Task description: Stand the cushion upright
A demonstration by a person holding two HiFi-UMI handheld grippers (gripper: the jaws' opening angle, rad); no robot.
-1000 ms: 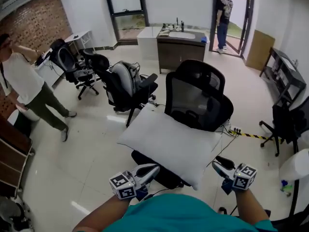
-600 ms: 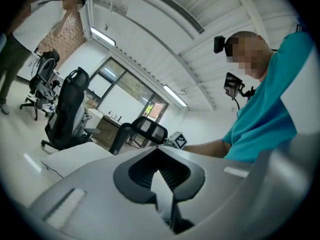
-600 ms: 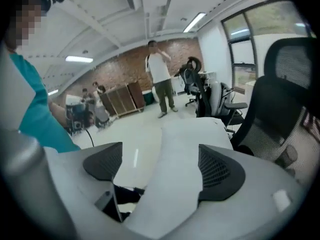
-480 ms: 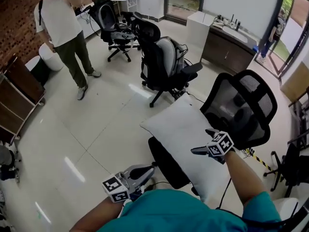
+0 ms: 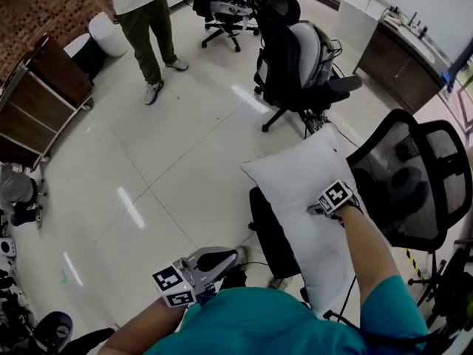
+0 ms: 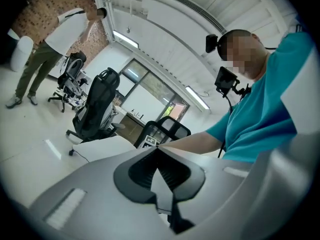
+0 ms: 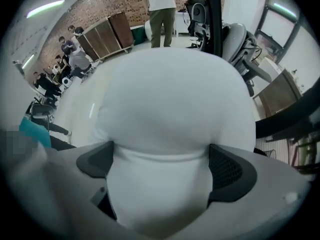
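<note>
Teal shirt cloth (image 5: 273,324) is filling the near edge of the head view. Just beyond it the left gripper (image 5: 233,256) is hovering over the floor with its jaws pressed together on nothing, well apart from the work. Further out, the right gripper (image 5: 321,208) is pointing down into the white cushion (image 5: 295,183). Its jaws have just been opening and are now standing at their widest, with the stuffing swelling up to fill the gap between them. I am judging this as not yet a grip.

The cushion is lying flat and slanted across the black seat (image 5: 264,231) of an office chair, overhanging it, with its far side just beside the mesh backrest (image 5: 414,187). It is looking light, soft and floppy, so a pinch in the middle will probably only fold it. Taking a thick bite at one edge or corner and tipping the cushion against the backrest is looking like the safer hold.

Beyond, a second black chair (image 5: 284,46) and a person (image 5: 144,9) are standing on the glossy floor (image 5: 185,139), beside a wooden shelf unit (image 5: 41,95).
</note>
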